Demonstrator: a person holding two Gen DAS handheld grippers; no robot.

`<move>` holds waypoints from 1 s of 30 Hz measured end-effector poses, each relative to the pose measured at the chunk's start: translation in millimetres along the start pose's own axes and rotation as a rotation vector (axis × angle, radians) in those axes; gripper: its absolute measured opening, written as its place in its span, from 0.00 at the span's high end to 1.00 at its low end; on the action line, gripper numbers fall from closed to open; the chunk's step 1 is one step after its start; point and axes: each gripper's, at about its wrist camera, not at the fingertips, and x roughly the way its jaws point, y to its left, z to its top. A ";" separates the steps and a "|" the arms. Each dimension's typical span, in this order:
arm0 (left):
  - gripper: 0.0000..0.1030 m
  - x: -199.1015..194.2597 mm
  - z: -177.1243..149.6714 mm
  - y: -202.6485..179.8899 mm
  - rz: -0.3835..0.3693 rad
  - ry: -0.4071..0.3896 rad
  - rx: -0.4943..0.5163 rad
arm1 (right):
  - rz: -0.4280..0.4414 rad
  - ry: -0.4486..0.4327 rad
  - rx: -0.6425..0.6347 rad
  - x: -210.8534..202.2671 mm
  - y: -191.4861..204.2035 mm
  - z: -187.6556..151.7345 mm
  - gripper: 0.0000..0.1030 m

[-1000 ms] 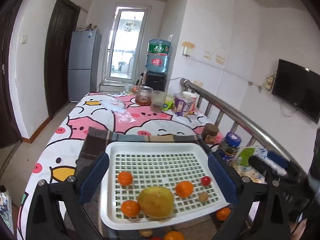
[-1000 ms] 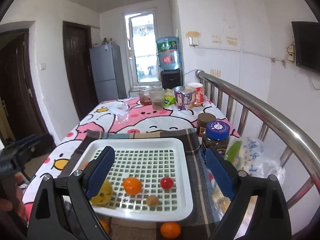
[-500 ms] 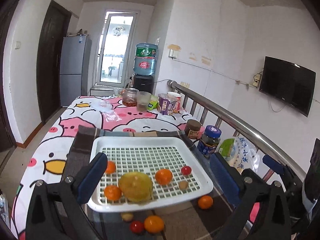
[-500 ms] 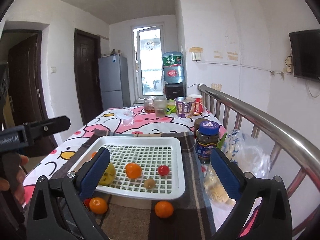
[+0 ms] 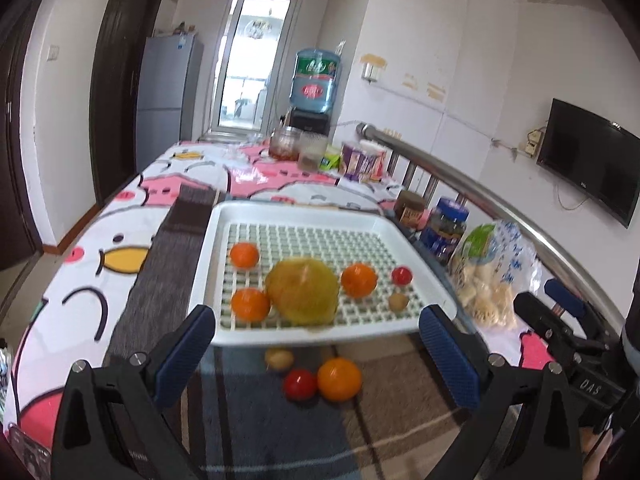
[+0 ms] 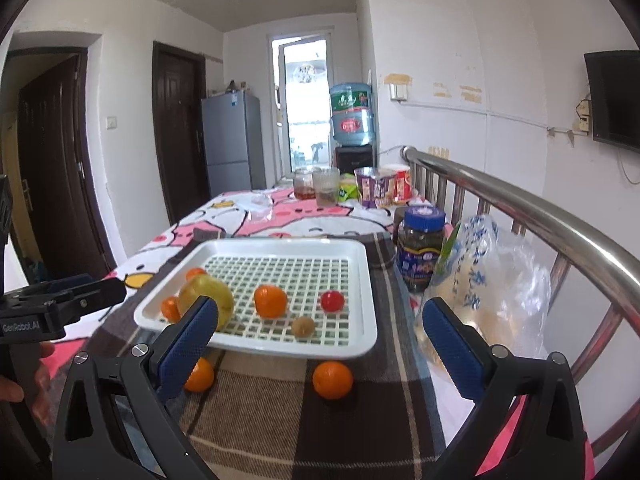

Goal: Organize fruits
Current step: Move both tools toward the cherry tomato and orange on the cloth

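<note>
Plaid cloth [image 6: 280, 412], tray [image 6: 362, 248], jar [image 6: 420, 254] beside

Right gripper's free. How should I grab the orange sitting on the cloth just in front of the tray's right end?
Take that orange across its widest middle, coming down from above with the right gripper already open. It is round and sits alone on the plaid cloth. Set the fingers left and right, since the tray rim lies close behind it.

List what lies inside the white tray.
In the white tray: three oranges, a large yellow-green fruit, a small red fruit and a small brown fruit. Anything beneath the tray's grid is hidden.
</note>
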 end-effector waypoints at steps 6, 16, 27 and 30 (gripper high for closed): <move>0.00 9.1 -20.0 7.1 0.016 0.062 0.007 | 0.003 0.043 -0.005 7.5 0.2 -10.1 0.00; 0.00 29.9 -44.1 19.7 0.039 0.173 0.011 | 0.009 0.130 -0.025 24.0 1.1 -26.7 0.00; 0.10 53.5 -56.3 31.0 0.024 0.261 -0.013 | 0.020 0.272 -0.040 55.3 -3.8 -48.9 0.01; 0.17 58.5 -57.9 27.4 0.009 0.282 0.001 | 0.021 0.311 -0.030 63.8 -7.7 -53.1 0.05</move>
